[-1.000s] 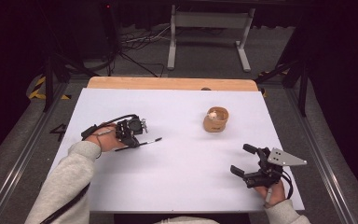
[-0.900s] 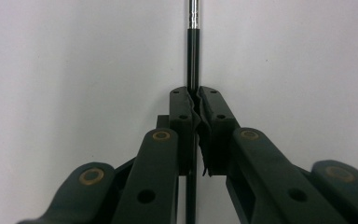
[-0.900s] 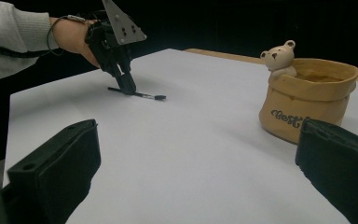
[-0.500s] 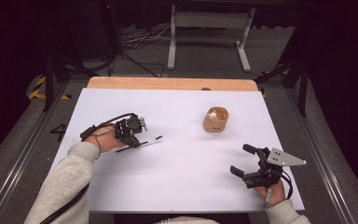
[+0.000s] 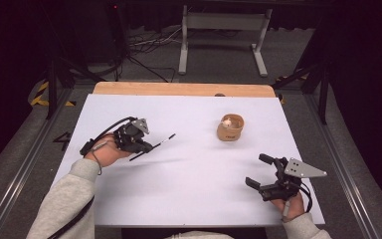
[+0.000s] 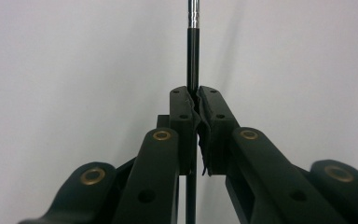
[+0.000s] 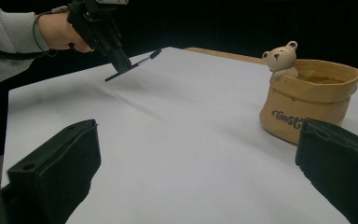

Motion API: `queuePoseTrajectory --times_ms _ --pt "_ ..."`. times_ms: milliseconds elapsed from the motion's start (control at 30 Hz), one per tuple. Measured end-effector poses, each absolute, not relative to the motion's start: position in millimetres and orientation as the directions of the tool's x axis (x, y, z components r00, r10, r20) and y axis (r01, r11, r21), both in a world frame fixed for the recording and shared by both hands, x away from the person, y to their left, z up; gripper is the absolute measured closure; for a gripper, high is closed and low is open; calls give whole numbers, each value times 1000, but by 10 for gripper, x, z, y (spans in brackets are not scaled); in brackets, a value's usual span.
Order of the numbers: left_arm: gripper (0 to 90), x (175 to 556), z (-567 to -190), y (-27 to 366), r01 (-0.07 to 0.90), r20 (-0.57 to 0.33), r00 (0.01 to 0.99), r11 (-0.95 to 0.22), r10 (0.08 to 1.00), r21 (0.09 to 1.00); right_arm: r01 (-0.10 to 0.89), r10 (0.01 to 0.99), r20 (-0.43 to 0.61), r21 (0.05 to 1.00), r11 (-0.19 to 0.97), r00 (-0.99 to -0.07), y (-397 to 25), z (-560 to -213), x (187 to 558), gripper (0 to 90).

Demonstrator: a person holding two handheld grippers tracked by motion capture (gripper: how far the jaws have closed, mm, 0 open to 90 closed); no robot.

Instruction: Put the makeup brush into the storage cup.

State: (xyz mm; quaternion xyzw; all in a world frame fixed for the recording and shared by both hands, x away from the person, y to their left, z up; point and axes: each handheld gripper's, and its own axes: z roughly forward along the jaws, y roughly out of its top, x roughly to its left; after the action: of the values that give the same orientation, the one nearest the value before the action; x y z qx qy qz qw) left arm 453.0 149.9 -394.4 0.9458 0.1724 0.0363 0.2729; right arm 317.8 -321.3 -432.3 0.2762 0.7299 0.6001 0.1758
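Note:
My left gripper (image 5: 146, 147) is shut on a thin black pen (image 5: 160, 143) and holds it lifted off the white table (image 5: 189, 184), tip pointing right. In the left gripper view the pen (image 6: 193, 51) runs straight up between the closed jaws (image 6: 194, 95), a silver band near its far end. From the right gripper view the pen (image 7: 140, 62) hangs above the table under the left gripper (image 7: 121, 65). My right gripper (image 5: 262, 172) sits open near the front right edge, nothing between its fingers. A tan sack-shaped pot with a small bear (image 5: 230, 127) stands right of centre.
The pot (image 7: 310, 105) stands close ahead of my right gripper, toward its right jaw. A wooden strip (image 5: 179, 89) runs along the table's far edge. Dark floor, cables and a metal stand (image 5: 224, 30) lie beyond it.
The left gripper has lifted the pen slightly off the table and tilted it, its shadow now showing below. The right gripper has stayed put.

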Motion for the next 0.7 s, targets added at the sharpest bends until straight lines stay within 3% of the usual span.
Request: queuePoseTrajectory --times_ms 700 --pt "850 4212 -3938 1644 256 -59 927 -510 371 821 185 605 64 973 141 -793 -3185 -4330 3173 16"
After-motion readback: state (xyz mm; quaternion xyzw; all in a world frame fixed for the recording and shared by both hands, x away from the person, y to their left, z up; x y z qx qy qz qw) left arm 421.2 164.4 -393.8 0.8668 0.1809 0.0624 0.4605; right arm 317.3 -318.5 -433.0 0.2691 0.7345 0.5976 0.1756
